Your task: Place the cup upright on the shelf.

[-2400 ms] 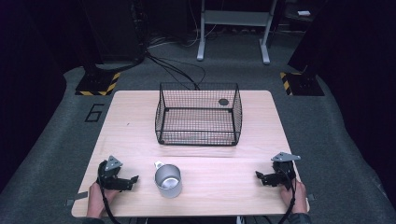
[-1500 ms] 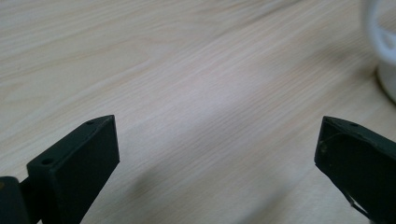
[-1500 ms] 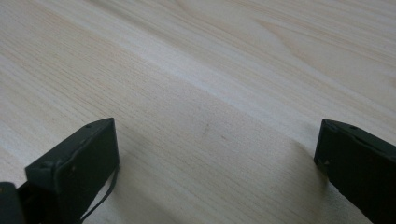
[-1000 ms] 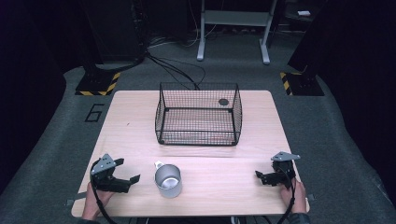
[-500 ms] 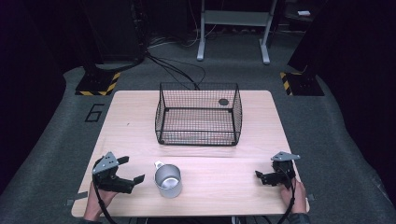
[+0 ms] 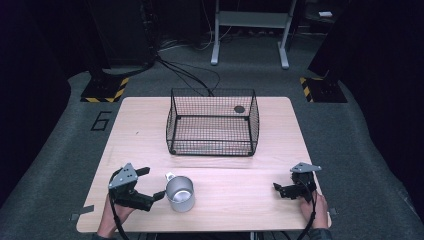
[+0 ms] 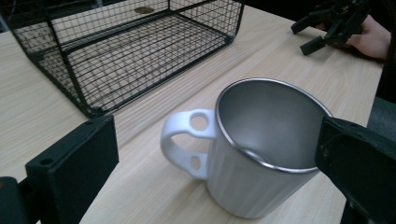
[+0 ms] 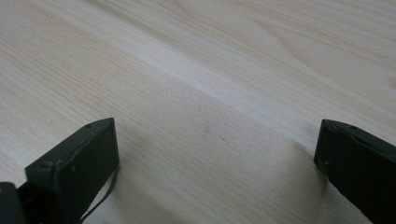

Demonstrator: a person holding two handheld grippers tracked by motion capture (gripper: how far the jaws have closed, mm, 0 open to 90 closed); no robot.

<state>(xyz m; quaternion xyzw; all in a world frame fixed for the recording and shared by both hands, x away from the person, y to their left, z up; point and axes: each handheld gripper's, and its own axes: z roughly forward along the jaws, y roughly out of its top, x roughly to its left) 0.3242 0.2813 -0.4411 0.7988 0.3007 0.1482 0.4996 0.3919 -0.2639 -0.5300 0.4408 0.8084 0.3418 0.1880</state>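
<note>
A silver metal mug (image 6: 180, 193) with a white handle stands upright and empty near the table's front edge, left of centre. My left gripper (image 6: 151, 184) is just to its left, held low and open, its jaws reaching toward the mug's side. In the left gripper view the mug (image 7: 261, 154) stands close in front of the wide-open jaws, handle (image 7: 186, 140) pointing left, and nothing is gripped. My right gripper (image 6: 280, 190) rests at the front right, open over bare wood. In the right gripper view the right gripper (image 8: 217, 135) has only tabletop between its jaws.
A black wire basket (image 6: 212, 122) stands at mid-table toward the back, with a small dark disc (image 6: 239, 109) on its floor. The wooden table (image 6: 140, 135) has bare room on both sides of the basket. Cables and stand legs lie on the floor beyond.
My left gripper has shifted a little to the right and turned toward the mug, so its jaws now reach the mug's side. The right gripper and mug have stayed put.
</note>
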